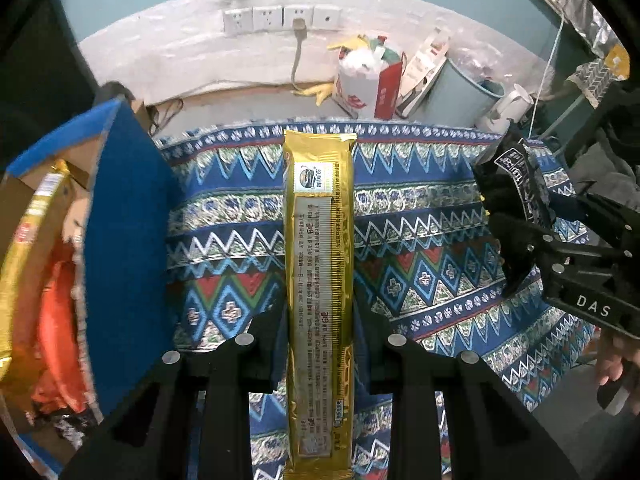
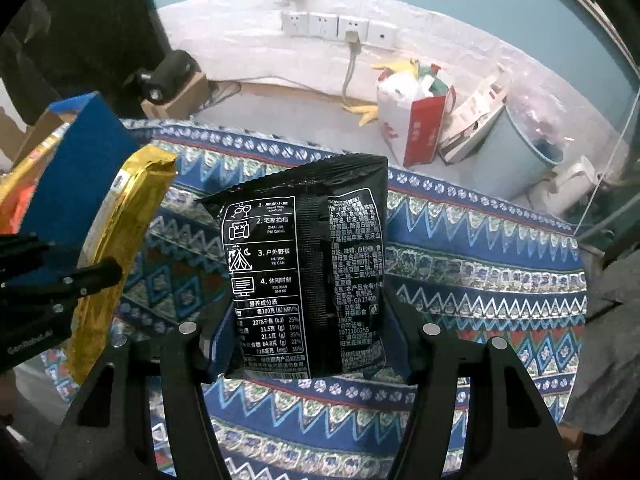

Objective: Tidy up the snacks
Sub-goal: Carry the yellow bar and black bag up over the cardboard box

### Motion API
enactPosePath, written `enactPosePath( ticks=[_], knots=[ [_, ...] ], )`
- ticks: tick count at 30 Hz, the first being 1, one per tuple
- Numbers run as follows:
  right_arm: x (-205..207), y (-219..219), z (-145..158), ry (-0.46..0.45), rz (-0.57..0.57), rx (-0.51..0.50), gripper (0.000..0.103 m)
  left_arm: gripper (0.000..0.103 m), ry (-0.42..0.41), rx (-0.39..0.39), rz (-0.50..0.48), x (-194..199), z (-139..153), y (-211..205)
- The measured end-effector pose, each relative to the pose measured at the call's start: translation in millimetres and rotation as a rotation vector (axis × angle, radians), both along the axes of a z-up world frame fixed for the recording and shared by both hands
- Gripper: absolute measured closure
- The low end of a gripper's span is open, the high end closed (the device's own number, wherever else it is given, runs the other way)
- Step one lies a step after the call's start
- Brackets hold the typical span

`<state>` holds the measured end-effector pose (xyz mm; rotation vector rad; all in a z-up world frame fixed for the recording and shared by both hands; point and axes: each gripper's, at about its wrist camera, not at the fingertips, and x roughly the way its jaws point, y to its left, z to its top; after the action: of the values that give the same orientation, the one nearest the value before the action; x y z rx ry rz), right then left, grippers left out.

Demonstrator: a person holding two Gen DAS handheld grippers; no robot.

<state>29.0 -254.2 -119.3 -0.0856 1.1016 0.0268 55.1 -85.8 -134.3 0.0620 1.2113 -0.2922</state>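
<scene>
box [image 1: 120, 240] contents in left view only

Wall: teal above, a rough white band [image 1: 168, 36] below, straight ahead of the fingers.
Sockets: a row of white outlets [image 1: 282, 19] on that band, one with a grey cable hanging.
Floor: pale grey, beyond the bench edge.
Bench: covered by a blue patterned cloth [image 1: 420, 208].
Far right: a pale blue bin [image 2: 516, 152] beside a red-and-white paper bag [image 2: 412, 128].
</scene>
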Motion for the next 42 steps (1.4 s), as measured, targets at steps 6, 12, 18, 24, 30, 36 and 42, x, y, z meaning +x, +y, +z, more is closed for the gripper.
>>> enactPosePath(
  ticks=[6,12,18,24,30,36,42],
  knots=[
    [-11,12,23,-0.040,0.018,-0.006,0.041,0.075,-0.045,-0.025,-0.014,-10,28,5],
    [-19,22,45,-0.083,0.027,0.019,0.041,0.075,-0.105,-0.043,-0.019,-22,52,13],
    [-21,41,61,-0.123,0.052,0.029,0.041,0.075,-0.156,-0.040,-0.018,-33,68,25],
    [-20,61,74,-0.156,0.087,0.060,0.041,0.075,-0.178,-0.061,0.010,-36,82,45],
    [-17,83,82,-0.173,0.123,0.082,0.041,0.075,-0.192,-0.073,0.046,-37,90,69],
    [-8,105,83,-0.174,0.166,0.099,0.041,0.075,-0.193,-0.096,0.093,-36,94,98],
    [1,136,84,-0.171,0.211,0.103,0.041,0.075,-0.210,-0.118,0.131,-36,102,126]
  ],
)
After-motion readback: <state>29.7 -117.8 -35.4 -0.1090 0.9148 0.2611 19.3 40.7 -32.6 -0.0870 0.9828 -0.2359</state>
